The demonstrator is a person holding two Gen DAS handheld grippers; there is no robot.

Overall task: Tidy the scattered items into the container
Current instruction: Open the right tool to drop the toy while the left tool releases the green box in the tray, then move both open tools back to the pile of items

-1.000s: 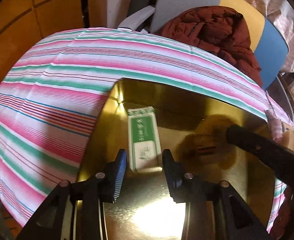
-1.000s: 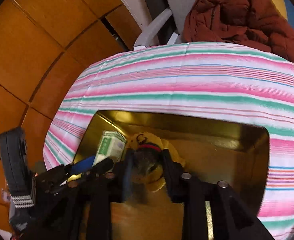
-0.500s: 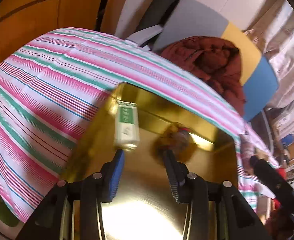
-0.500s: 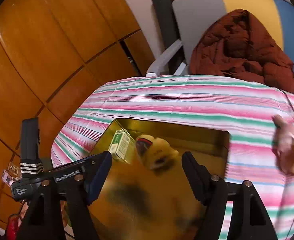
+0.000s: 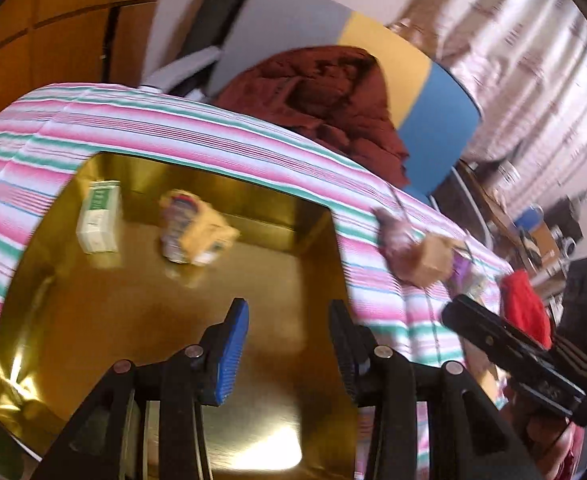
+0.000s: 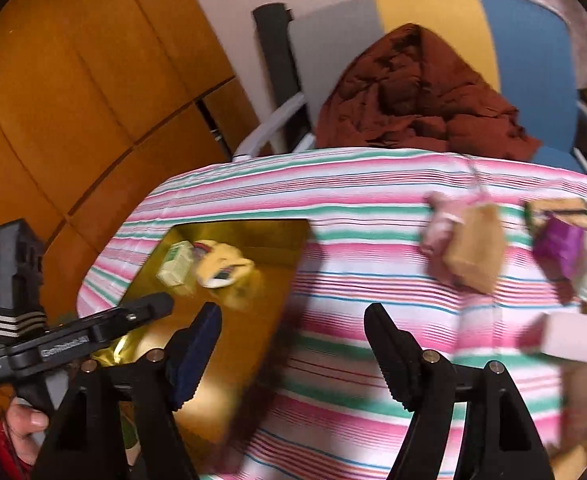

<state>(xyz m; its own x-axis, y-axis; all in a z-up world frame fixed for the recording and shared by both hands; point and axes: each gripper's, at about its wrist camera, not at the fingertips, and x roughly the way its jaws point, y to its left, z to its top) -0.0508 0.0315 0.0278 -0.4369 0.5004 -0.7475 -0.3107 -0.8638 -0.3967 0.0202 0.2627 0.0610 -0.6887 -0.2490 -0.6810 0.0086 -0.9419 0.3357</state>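
Two items in the gold tray, green box lengthwise toward far wall (upright), yellow toy beside, both jaws open, empty.

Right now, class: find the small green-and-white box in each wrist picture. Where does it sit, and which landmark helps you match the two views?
Left wrist: green-and-white box lies in the gold tray's far-left corner, upper left of the picture.
Right wrist: the box appears left of centre, again in the tray's far-left corner.
Shared landmark: the yellow plush toy just right of it.
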